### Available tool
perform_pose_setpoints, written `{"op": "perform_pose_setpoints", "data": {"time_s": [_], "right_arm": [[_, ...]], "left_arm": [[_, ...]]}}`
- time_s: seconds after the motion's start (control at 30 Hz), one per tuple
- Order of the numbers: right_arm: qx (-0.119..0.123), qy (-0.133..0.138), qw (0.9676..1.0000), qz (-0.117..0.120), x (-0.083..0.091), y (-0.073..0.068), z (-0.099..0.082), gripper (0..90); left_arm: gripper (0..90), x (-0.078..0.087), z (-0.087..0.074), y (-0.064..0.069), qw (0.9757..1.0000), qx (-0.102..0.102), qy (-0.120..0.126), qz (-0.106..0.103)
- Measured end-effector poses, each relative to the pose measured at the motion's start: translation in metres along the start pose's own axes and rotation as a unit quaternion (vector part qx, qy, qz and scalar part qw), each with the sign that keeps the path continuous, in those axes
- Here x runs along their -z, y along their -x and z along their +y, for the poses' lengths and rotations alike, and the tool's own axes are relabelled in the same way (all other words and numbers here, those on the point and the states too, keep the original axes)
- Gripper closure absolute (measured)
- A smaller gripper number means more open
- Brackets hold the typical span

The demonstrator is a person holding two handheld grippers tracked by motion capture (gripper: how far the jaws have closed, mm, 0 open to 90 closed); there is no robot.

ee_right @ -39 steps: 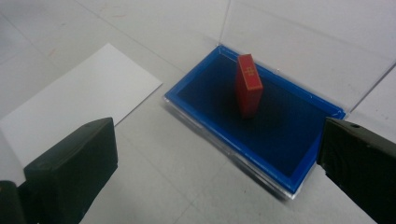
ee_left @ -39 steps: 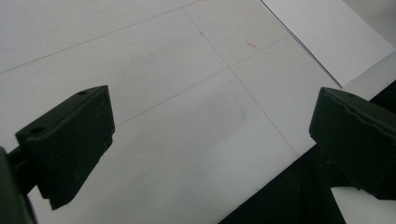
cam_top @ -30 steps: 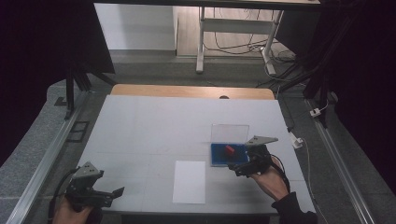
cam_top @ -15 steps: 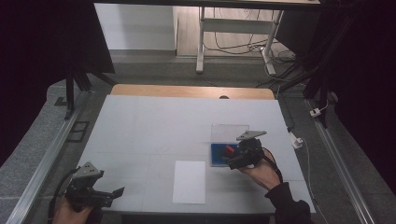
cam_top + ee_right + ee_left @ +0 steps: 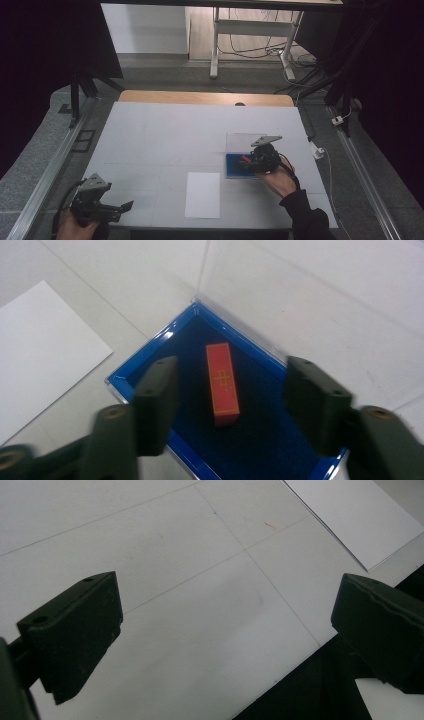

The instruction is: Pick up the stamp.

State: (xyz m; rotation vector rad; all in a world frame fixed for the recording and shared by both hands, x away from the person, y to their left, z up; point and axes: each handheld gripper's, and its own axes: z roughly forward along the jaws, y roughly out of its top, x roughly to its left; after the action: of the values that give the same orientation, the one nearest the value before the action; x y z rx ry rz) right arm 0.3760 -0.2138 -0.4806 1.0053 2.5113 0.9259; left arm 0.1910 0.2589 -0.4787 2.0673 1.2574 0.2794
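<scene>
A red block (image 5: 222, 382) with yellow markings lies inside a shallow blue box (image 5: 150, 342), whose clear lid (image 5: 240, 270) stands open at the back. My right gripper (image 5: 230, 367) hangs over the box, its jaws on either side of the block with a gap on both sides. The jaws have just been closing, with the block between them, untouched. In the high view the right gripper (image 5: 247, 164) sits over the box (image 5: 233, 170) at the table's right. My left gripper (image 5: 125, 207) rests at the front left corner, open (image 5: 227, 600) with nothing between its jaws.
A white sheet of paper (image 5: 202, 194) lies flat near the front edge, left of the box. The white table (image 5: 165, 135) ends close under the left gripper. A wooden strip (image 5: 200, 97) borders the far edge, and metal rails run along both sides.
The right gripper has shifted left and a little away from the person, over the blue box. The left gripper has kept still.
</scene>
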Motion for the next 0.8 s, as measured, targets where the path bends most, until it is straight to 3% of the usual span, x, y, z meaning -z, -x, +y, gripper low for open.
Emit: {"op": "perform_pose_setpoints", "data": {"time_s": [0.37,0.67,0.8], "right_arm": [[0.021,-0.015,0.9994,0.022,-0.0020,-0.0003,0.0033,78.5],[0.030,-0.018,0.9993,0.015,-0.0012,-0.0003,0.0037,80.0],[0.038,-0.002,0.9992,0.013,0.0047,-0.0017,0.0049,80.1]], "left_arm": [[0.8,-0.0008,0.0003,0.0008,1.0000,-0.003,-0.004,0.001],[0.8,-0.0004,0.0002,0.0010,1.0000,-0.004,-0.003,0.002],[0.8,-0.0002,0.0002,0.0011,1.0000,-0.005,-0.002,0.002]]}}
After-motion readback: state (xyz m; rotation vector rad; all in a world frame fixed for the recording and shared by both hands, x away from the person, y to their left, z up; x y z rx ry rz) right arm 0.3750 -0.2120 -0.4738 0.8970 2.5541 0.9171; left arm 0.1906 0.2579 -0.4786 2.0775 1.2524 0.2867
